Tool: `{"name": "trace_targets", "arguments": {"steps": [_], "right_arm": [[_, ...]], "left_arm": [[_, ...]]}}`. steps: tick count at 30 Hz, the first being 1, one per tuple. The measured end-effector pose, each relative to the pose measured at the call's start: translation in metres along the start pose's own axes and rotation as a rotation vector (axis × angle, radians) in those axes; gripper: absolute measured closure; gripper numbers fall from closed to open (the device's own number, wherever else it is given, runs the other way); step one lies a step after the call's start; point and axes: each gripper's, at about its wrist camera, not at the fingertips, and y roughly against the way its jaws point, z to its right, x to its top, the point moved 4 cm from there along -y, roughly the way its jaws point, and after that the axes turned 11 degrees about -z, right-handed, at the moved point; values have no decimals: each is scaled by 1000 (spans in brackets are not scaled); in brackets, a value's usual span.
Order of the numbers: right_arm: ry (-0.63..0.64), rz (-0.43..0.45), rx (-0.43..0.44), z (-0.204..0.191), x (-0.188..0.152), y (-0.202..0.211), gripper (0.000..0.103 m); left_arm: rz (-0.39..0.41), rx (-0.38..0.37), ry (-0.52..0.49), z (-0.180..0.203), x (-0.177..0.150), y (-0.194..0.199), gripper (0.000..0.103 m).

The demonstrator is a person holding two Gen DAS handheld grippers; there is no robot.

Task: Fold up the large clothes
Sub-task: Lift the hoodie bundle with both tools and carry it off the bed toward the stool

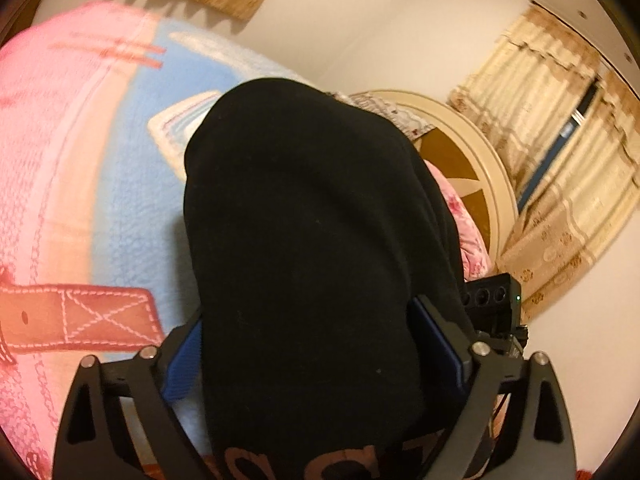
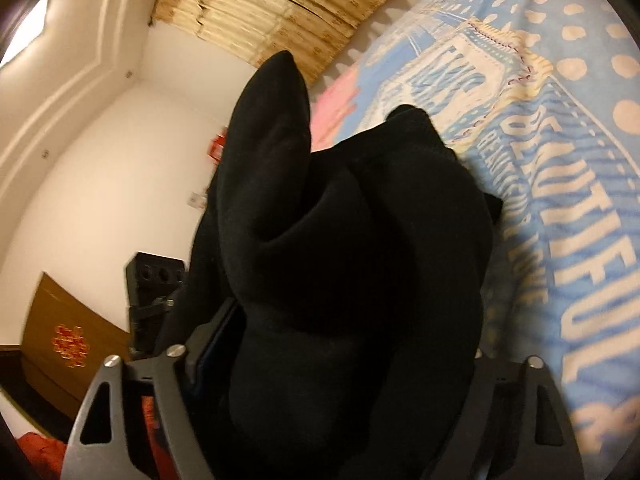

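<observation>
Black angular jaws with silver screws, blue pads (image 1: 182,364).

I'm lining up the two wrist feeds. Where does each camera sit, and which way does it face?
Left wrist: on the left gripper, facing along its fingers over the black garment and bed blanket toward curtains; its fingers show.
Right wrist: on the right gripper, facing the garment, blanket and a white wall; its fingers show.
Shared: garment, blanket; each shows the other gripper.

Pink-and-blue fleece blanket (image 1: 100,184) fills the left of the frame, patterned curtains (image 1: 560,152) the right. Round cream-rimmed headboard (image 1: 472,136) at centre right; brown cabinet (image 2: 68,340) at lower left of the right-wrist view
</observation>
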Motion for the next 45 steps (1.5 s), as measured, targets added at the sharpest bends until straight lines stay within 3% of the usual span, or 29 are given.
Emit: {"name": "trace_targets", "arguments": {"steps": [6,21,29,38,45], "right_arm": [[87,17,49,-37,-11,8,26],[161,-44,194,-103,-24,-24,26],[221,-134,244,-149,-32,-74,26],[233,-242,298,-172,-48,-140,26],[250,-317,335,-190,-42,-196,26]], "left_arm": [[52,-36,-19,14,-5,20,11],[158,53,7,8,-34,101,11],[219,120,90,-15,-67,152,10],[265,185,200,-45,-113,190,10],[314,224,263,-69,-136,222,10]]}}
